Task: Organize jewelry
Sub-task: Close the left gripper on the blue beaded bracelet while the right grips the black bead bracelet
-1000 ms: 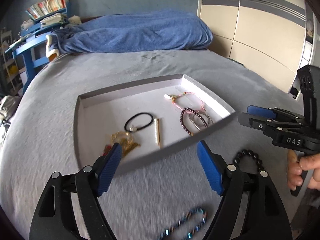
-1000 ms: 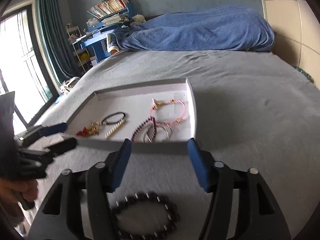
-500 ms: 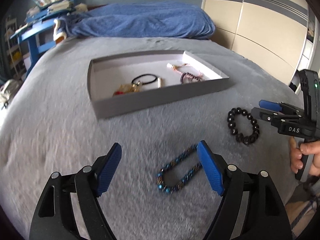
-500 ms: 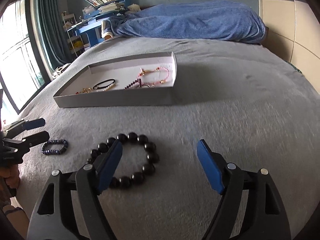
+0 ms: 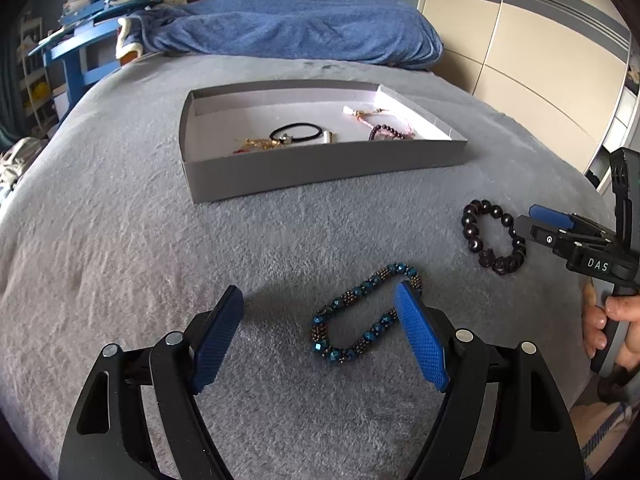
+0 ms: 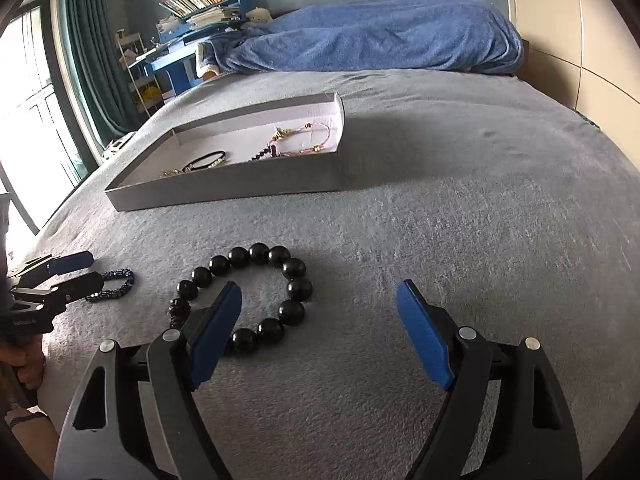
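Two bracelets lie loose on the grey bed cover (image 5: 120, 240), outside the grey tray (image 5: 320, 172) where the other pieces are already gathered. In the left wrist view the left gripper (image 5: 318, 336) is held wide open low in the frame, with the blue beaded bracelet (image 5: 364, 316) lying between its pads and its far end just beside the right-hand pad. In the right wrist view the right gripper (image 6: 320, 334) is likewise spread open and empty; the black bead bracelet (image 6: 248, 296) lies at lower centre, partly hidden behind the left-hand pad.

The step in hand is judged to be the pick-up of these bracelets. The blue one would best be centred between the pads and pinched across one side of its loop, so that the strand is caught rather than pressed into the soft pile. The black one should be brought further into the gap first.

Inside the tray a black hair tie (image 5: 296, 134), a pink cord bracelet (image 5: 376, 118) and a gold piece (image 5: 260, 144) are seen, so free floor should be chosen for release. The tray's near wall must be cleared. The two grippers are near each other, so crossing paths should be avoided.
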